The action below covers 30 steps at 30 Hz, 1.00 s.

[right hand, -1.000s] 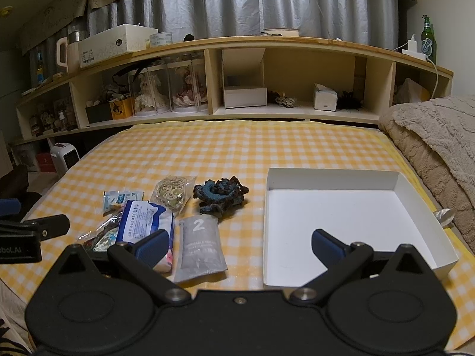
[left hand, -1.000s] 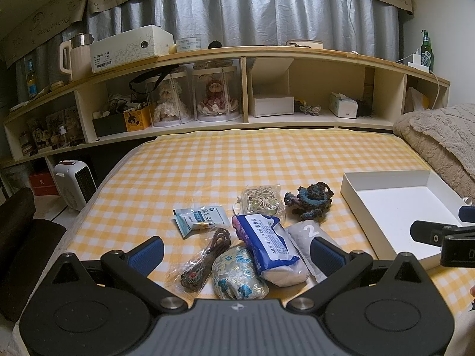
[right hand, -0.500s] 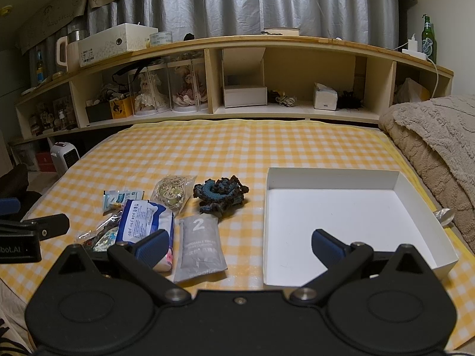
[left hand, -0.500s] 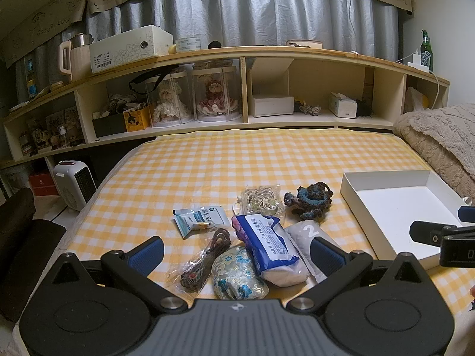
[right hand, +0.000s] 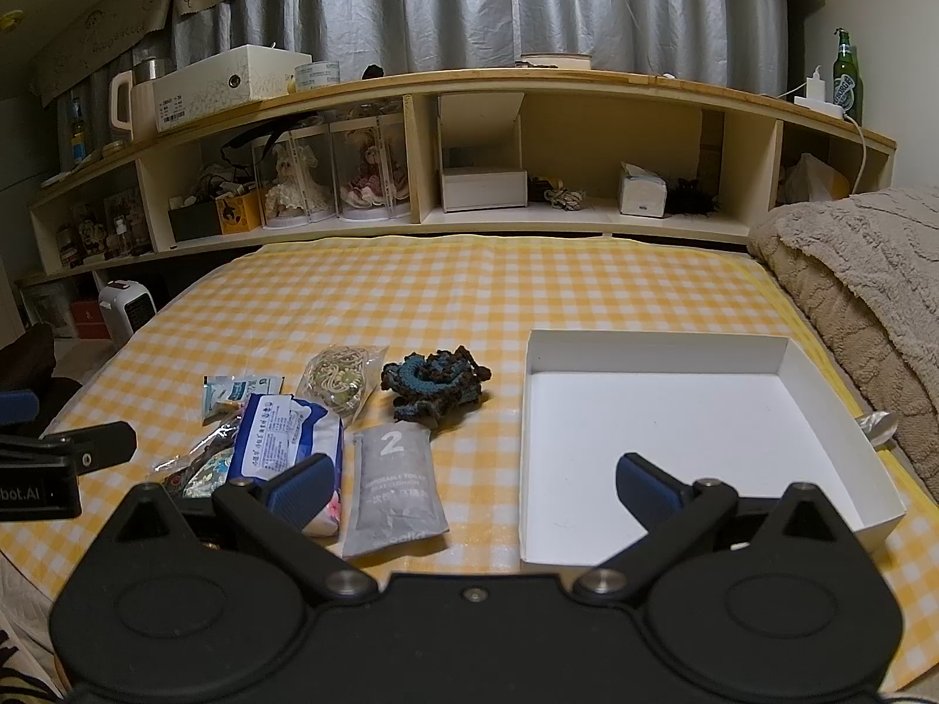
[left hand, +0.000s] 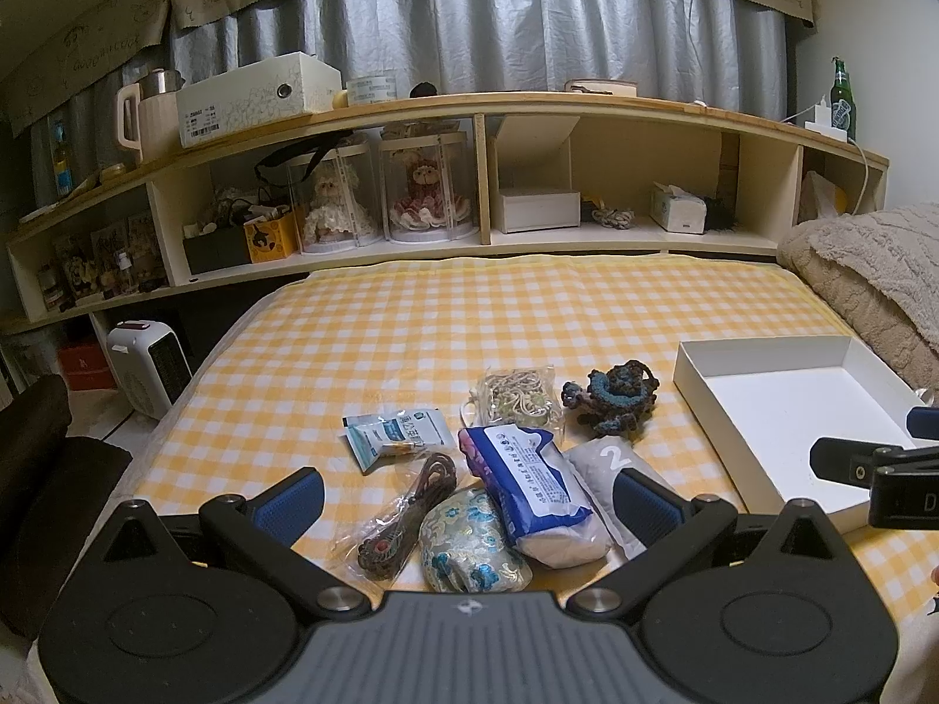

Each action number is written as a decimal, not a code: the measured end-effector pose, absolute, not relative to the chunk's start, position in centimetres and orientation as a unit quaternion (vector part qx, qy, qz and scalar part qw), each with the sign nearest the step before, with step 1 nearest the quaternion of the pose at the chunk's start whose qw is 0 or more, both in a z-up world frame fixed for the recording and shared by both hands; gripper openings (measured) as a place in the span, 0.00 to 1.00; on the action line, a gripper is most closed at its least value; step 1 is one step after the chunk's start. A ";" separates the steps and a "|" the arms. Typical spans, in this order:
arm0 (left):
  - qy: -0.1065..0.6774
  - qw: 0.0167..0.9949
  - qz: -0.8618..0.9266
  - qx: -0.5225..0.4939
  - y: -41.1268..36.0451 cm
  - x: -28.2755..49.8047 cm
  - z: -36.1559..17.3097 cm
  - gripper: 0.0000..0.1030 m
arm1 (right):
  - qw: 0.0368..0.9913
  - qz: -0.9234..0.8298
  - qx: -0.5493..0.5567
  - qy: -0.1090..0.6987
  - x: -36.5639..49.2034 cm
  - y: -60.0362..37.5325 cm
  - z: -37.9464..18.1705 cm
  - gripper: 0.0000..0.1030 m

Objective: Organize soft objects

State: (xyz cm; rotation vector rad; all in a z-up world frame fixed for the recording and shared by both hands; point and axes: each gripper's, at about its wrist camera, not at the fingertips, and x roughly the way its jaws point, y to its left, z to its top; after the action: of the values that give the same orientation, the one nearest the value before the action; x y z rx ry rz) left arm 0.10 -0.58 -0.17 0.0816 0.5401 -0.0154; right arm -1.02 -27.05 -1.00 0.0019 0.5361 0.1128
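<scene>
Surface: bed with yellow-and-white checked cover [left hand: 528, 317]; all items lie on it.

Left gripper [left hand: 466, 498]: fingers [left hand: 287, 496] wide apart, holding nothing, raised over the near edge of the item cluster.

Items, left to right:
- Small teal sachet [left hand: 399, 431], ahead of the left gripper's left finger.
- Clear bag of dark cord [left hand: 411, 513], between the left gripper's fingers, toward the left one.
- Brocade pouch, blue floral [left hand: 469, 545], between those fingers, nearest the gripper body, touching the cord bag.
- Blue-and-white tissue pack [left hand: 528, 481], between those fingers, lying partly over the pouch.
- Bag of pale rubber bands [left hand: 519, 396], ahead of the tissue pack.
- Grey packet marked "2" [right hand: 396, 484], just beside the tissue pack, between the right gripper's fingers toward the left one.
- Crocheted teal-and-brown piece [right hand: 437, 384], ahead of the grey packet, beside the rubber-band bag.
- White shallow box [right hand: 821, 369], well apart from the cluster, ahead of the right gripper's right finger.

Right gripper [right hand: 472, 487]: fingers [right hand: 648, 484] wide apart, holding nothing, spanning the grey packet and the box's near left corner.

Right edge: beige blanket [right hand: 868, 270], beside the box.
</scene>
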 end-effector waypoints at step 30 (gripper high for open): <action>0.344 0.934 -0.087 -0.032 0.2 8.5 -1.4 1.00 | 0.965 0.106 0.005 0.239 8.2 -27.5 -1.1 1.00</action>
State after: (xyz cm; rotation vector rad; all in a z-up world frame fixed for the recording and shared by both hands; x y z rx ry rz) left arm 8.48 0.23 -1.37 -0.0644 0.7032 -0.1776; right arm 8.16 -27.54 -1.11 0.0095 0.4833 0.2147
